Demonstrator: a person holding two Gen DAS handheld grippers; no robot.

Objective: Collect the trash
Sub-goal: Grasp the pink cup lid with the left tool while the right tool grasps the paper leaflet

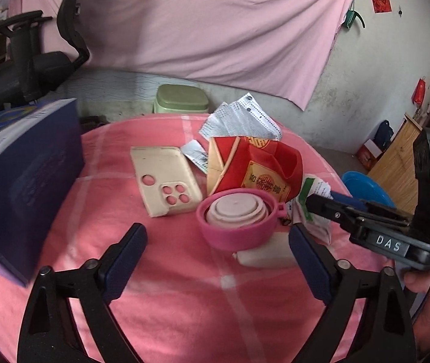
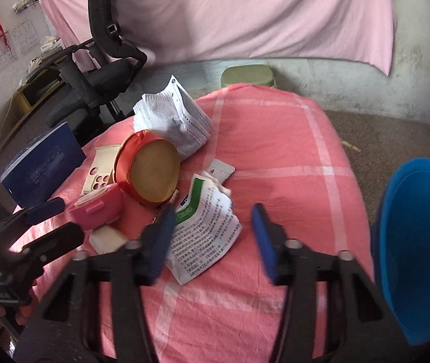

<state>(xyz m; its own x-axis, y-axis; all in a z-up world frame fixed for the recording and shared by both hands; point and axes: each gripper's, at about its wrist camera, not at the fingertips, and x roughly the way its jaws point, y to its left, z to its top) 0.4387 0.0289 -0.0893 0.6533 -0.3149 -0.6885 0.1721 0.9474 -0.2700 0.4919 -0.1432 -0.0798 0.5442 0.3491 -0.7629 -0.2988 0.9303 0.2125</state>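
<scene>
Trash lies heaped near the middle of the pink checked bedspread [image 2: 275, 139]: a printed leaflet [image 2: 206, 227], a red round box [image 2: 150, 172], a perforated white bag [image 2: 175, 121], a cream phone case [image 1: 166, 178] and a pink collapsible cup [image 1: 236, 220]. The right gripper [image 2: 212, 236] hovers with jaws wide just above the leaflet, seemingly its first target. The left gripper [image 1: 218, 260], also spread wide, faces the cup. A blue basin [image 2: 421, 242] stands off the right edge, probably the receptacle. A dark blue box [image 1: 24, 175] sits at the left edge.
</scene>
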